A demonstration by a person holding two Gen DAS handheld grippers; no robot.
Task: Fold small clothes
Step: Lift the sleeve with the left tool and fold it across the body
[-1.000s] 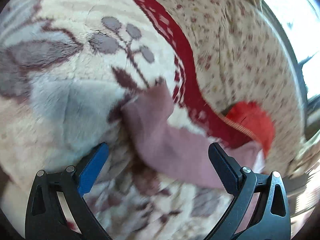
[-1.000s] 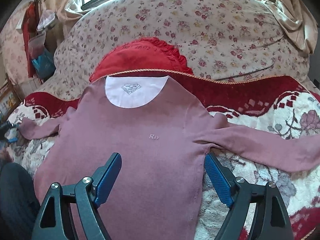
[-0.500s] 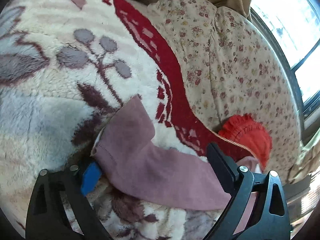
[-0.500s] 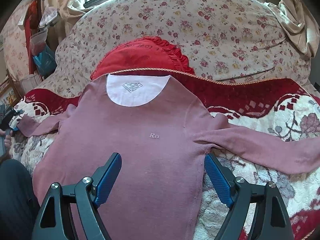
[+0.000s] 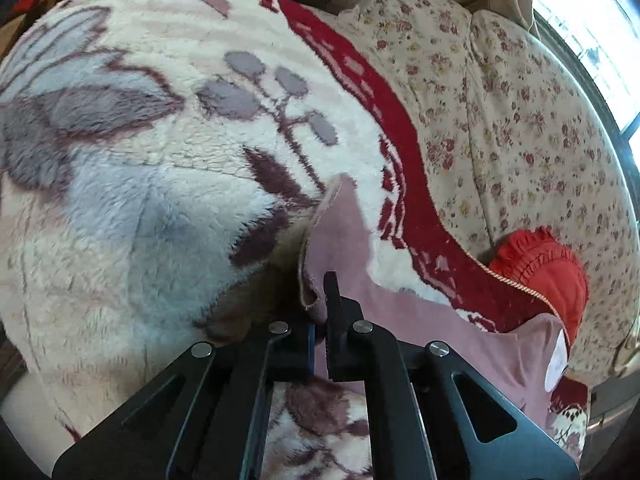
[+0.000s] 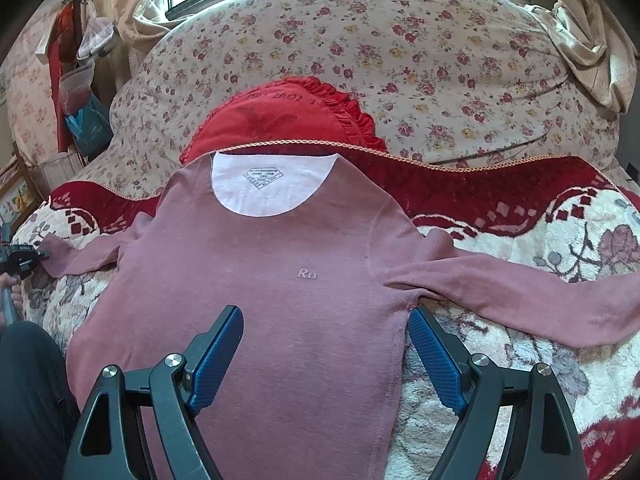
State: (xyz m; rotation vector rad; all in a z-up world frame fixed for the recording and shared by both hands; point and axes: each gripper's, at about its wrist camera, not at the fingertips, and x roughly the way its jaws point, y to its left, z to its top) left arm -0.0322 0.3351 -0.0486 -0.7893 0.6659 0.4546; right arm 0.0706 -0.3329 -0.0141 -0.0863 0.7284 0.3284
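Note:
A dusty-pink long-sleeved shirt [image 6: 280,280] lies flat, front up, on the fleece blanket [image 5: 160,160], with both sleeves spread out. My left gripper [image 5: 322,312] is shut on the cuff end of the left sleeve [image 5: 344,248], and the fabric is pinched between its jaws. In the right wrist view that left gripper [image 6: 40,256] shows at the far left edge, at the sleeve's tip. My right gripper [image 6: 326,348] hangs open above the shirt's lower right body, with one finger over the fabric and the other just beyond the side seam. The right sleeve [image 6: 540,300] stretches out to the right.
A red frilled cushion [image 6: 280,120] sits behind the shirt's collar, against the floral sofa back [image 6: 400,60]. A person's dark trouser leg [image 6: 28,400] is at the lower left. Bags and cloth hang by the window at the upper left [image 6: 84,92].
My left gripper went from wide open around the sleeve end to shut on the cuff. The right gripper and the shirt's body have not moved.

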